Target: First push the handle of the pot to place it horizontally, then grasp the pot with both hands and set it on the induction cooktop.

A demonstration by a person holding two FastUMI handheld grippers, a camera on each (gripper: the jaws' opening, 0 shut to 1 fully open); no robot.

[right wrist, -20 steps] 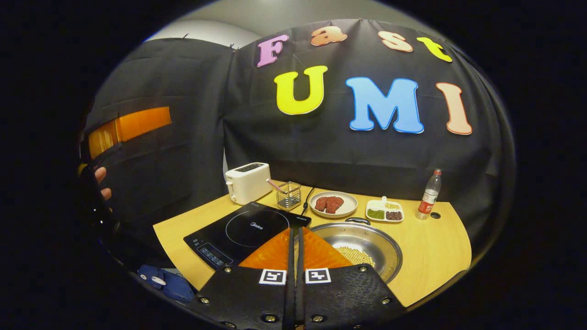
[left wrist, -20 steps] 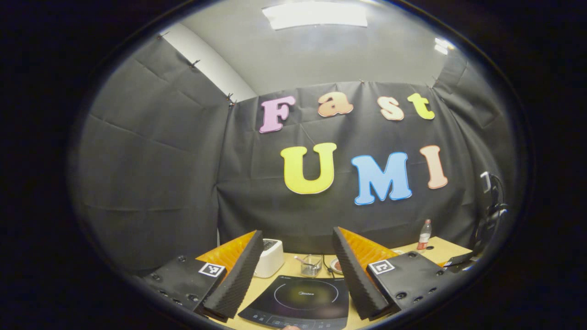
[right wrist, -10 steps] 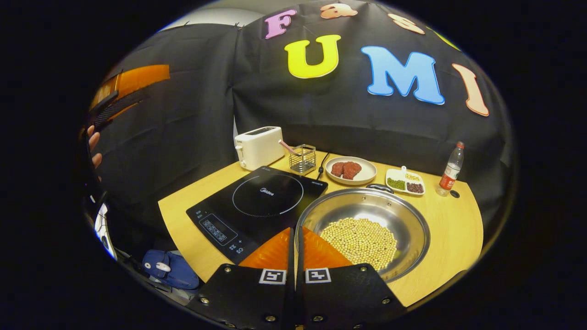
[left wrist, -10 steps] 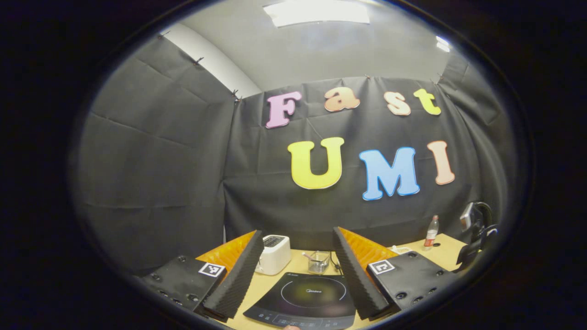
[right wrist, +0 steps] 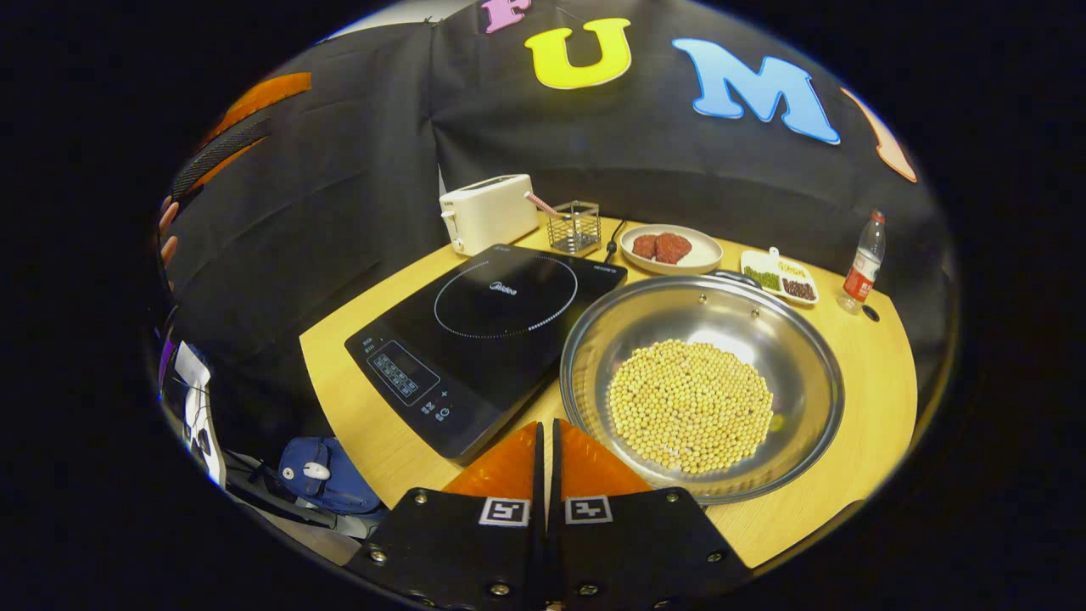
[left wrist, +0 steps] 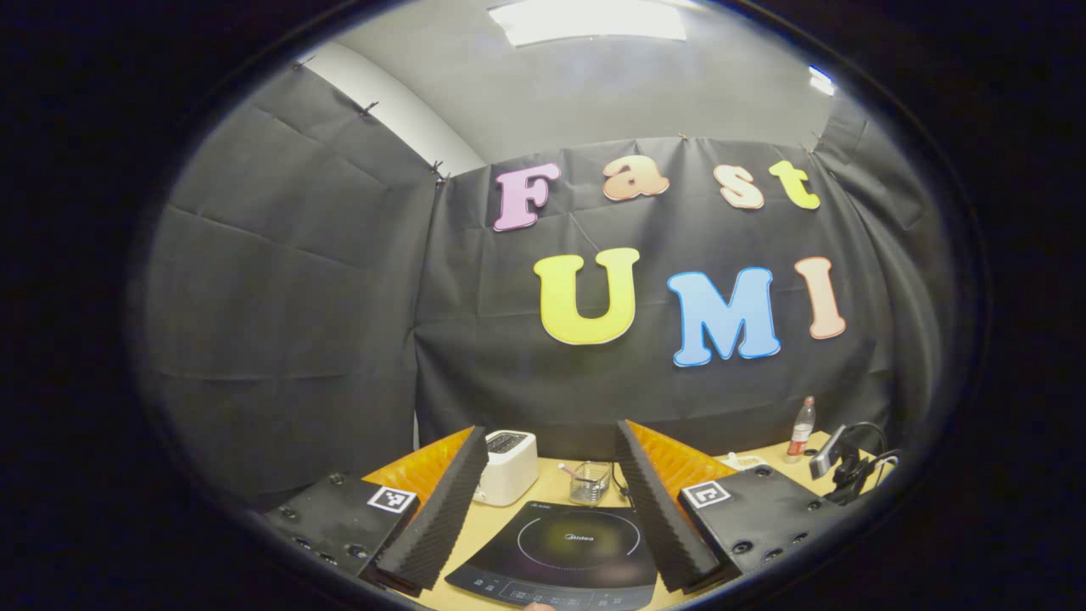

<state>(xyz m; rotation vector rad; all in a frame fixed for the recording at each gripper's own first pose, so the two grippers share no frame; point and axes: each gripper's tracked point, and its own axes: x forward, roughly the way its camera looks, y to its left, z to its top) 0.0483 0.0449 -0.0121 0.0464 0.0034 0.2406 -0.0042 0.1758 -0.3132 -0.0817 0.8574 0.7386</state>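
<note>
A steel pot holding soybeans sits on the wooden table, right of the black induction cooktop. One dark pot handle shows at its far rim. My right gripper is shut with nothing between its fingers, hovering just short of the pot's near-left rim. My left gripper is open and empty, held high over the cooktop. In the right gripper view the left gripper hangs at upper left, with a hand below it.
Behind the cooktop stand a white toaster and a wire basket. A plate of meat, a divided dish of beans and a bottle line the back edge. A blue bag lies below the table's left edge.
My right gripper, still shut, has moved forward and tipped down toward the pot, which now looms larger. The left gripper stayed open and shifted only slightly.
</note>
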